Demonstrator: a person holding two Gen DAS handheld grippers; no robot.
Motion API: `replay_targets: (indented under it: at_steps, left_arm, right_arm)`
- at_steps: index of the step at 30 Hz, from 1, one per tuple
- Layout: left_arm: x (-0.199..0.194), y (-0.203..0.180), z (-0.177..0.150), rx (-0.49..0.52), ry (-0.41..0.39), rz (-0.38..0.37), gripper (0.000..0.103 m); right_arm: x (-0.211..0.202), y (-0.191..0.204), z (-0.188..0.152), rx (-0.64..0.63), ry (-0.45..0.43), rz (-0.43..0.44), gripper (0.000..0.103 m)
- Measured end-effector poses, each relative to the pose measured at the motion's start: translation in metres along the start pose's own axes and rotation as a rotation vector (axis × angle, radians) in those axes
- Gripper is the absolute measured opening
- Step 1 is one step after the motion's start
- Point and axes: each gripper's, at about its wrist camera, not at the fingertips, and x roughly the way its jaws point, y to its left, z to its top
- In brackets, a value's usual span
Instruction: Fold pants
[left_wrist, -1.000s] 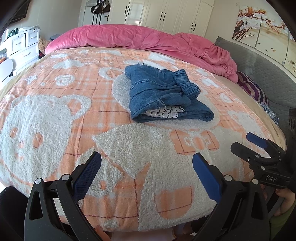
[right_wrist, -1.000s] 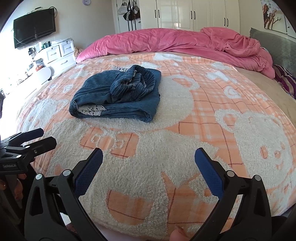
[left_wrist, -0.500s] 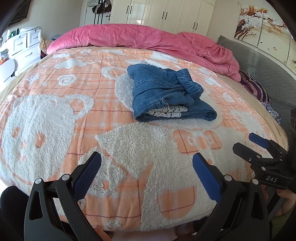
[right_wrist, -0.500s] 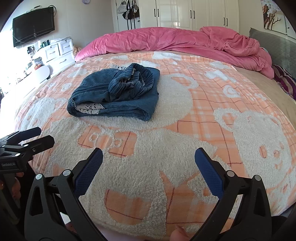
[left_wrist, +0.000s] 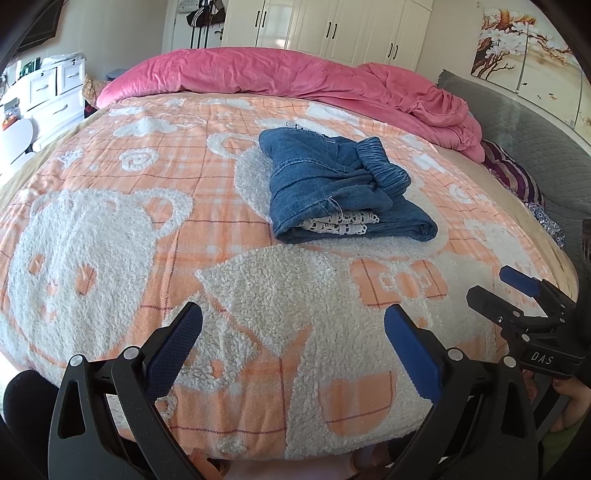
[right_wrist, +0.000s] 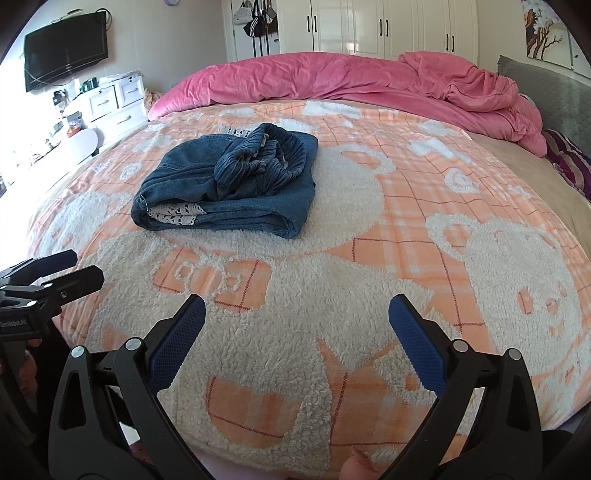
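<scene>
Blue denim pants (left_wrist: 332, 184) lie folded in a compact bundle on the bed, with white lace trim showing at the near edge. They also show in the right wrist view (right_wrist: 229, 184). My left gripper (left_wrist: 293, 332) is open and empty, held near the bed's front edge, well short of the pants. My right gripper (right_wrist: 297, 325) is open and empty, also near the front edge. Each gripper shows in the other's view, the right one (left_wrist: 517, 295) at the right and the left one (right_wrist: 55, 273) at the left.
The bed carries an orange and white fleece blanket (left_wrist: 110, 229) with bear shapes. A crumpled pink duvet (left_wrist: 295, 77) lies along the far side. A grey headboard (left_wrist: 535, 147) is at the right, white drawers (right_wrist: 110, 99) at the left.
Both grippers have drawn slightly closer to the bed and tilted a little; the pants appear lower and nearer in both views. The pants themselves have not moved.
</scene>
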Motion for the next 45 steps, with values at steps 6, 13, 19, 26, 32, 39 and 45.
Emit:
replay_targets:
  at_steps: [6,13,19,26,32,39,45]
  left_arm:
    - [-0.0003,0.0000,0.0004,0.000,0.000,0.005,0.099]
    - [-0.0007,-0.0007,0.0004,0.003,0.002,0.010,0.099]
    - [-0.0006,-0.0006,0.0003,0.004,0.002,0.009,0.099]
    - [-0.0014,-0.0012,0.0008,0.005,0.001,0.008,0.099]
    - [-0.0021,-0.0013,0.0015,0.003,0.005,0.016,0.099]
    - [-0.0031,-0.0030,0.0017,0.008,0.004,0.006,0.099]
    - [-0.0032,-0.0023,0.0020,-0.001,0.008,0.006,0.099]
  right_arm:
    - [0.0005,-0.0002,0.0005,-0.001,0.001,-0.001,0.094]
    - [0.0008,-0.0006,0.0008,0.001,0.004,-0.004,0.094]
    - [0.0005,-0.0003,0.0006,0.002,0.004,-0.004,0.094]
    - [0.0015,-0.0006,0.0001,0.000,0.008,-0.004,0.094]
    - [0.0019,-0.0007,0.0004,0.000,0.009,-0.003,0.094]
    - [0.0022,-0.0008,0.0000,-0.001,0.011,-0.004,0.094]
    - [0.0058,-0.0014,-0.0037,-0.004,0.018,-0.004,0.094]
